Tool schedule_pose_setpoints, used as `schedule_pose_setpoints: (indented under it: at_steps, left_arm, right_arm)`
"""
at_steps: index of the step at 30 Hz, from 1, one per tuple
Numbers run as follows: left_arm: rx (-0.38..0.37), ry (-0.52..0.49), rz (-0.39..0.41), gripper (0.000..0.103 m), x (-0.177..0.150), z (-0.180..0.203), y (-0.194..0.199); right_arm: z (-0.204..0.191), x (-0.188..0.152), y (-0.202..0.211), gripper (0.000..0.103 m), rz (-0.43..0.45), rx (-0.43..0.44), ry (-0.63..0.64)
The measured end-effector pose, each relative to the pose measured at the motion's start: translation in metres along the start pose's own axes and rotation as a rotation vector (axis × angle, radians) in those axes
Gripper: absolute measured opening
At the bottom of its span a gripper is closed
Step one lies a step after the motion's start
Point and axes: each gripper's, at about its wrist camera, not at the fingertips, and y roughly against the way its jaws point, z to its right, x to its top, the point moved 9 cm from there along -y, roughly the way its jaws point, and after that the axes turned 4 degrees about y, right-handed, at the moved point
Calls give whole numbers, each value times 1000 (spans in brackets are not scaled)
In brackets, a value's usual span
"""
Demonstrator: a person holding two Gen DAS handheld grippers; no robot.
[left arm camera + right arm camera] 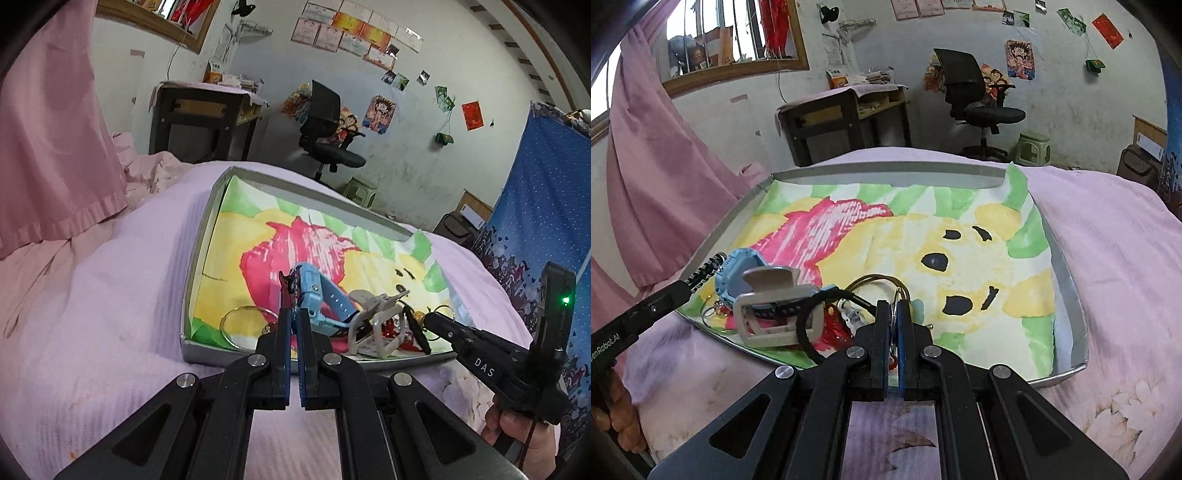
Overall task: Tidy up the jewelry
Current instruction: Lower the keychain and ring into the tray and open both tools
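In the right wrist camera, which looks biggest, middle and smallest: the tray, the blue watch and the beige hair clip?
1. Tray, by far the largest.
2. Beige hair clip.
3. Blue watch.
The clip sits nearer the camera and partly hides the watch, so those two are uncertain.

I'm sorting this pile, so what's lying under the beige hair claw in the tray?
The beige hair claw sits on the blue watch, whose strap passes through it, with red trinkets beside it on the painted paper. Anything flat beneath is hidden.

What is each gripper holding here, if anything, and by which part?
Left gripper pinches a thin chain beside the blue watch. Right gripper is shut on the thin ring, at its near edge.
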Motion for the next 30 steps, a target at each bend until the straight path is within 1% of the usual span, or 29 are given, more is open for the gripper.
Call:
schedule_pose_setpoints:
  at_steps: [5,10,11,13,15,16,17,18,19,20,22,23,24,26,27,28,30]
  left_arm:
    - [6,8,-30,4,-4,-2,-3]
    - [6,4,-36,4,-4,-1,-4]
    - [7,3,-37,5,-5,-1,-3]
    - [8,1,-38,7,-4,-1,-3]
    - [6,0,-31,15,-4,-1,-2]
    - [4,-1,-26,24,-3,0,-2]
    - [4,-3,-19,35,-3,1,0]
    - [5,-6,-10,41,-2,1,2]
    - [9,-8,7,49,-1,1,5]
    - [9,-10,19,51,0,1,8]
    - [6,-16,28,52,2,3,12]
    - [8,-19,30,55,3,5,13]
    - [15,-26,37,58,3,5,15]
    - [24,-37,53,71,4,7,20]
    - [25,-44,62,74,5,8,23]
    - [26,-52,70,78,5,9,26]
    - [26,-63,81,84,5,11,32]
  right_arm:
    - [-3,-4,0,4,-12,-9,10]
    - [-3,-6,1,4,-18,-6,14]
    - [-4,-6,2,5,-18,-8,17]
    - [-4,-6,4,12,-15,-11,21]
    - [-4,-6,9,31,-1,-22,23]
    - [-3,-4,12,34,11,-25,24]
    - [-3,-3,14,35,18,-26,24]
    - [-3,-2,17,35,25,-29,25]
    - [-3,-1,20,35,34,-32,25]
    - [-4,0,23,35,43,-34,26]
    - [-5,1,30,35,65,-38,28]
    - [-6,2,33,37,73,-38,29]
    - [-7,3,37,42,87,-38,27]
    - [-8,5,46,48,116,-35,23]
    - [-8,6,50,52,128,-36,21]
    - [-8,7,53,54,140,-37,18]
    - [-8,9,62,64,169,-44,6]
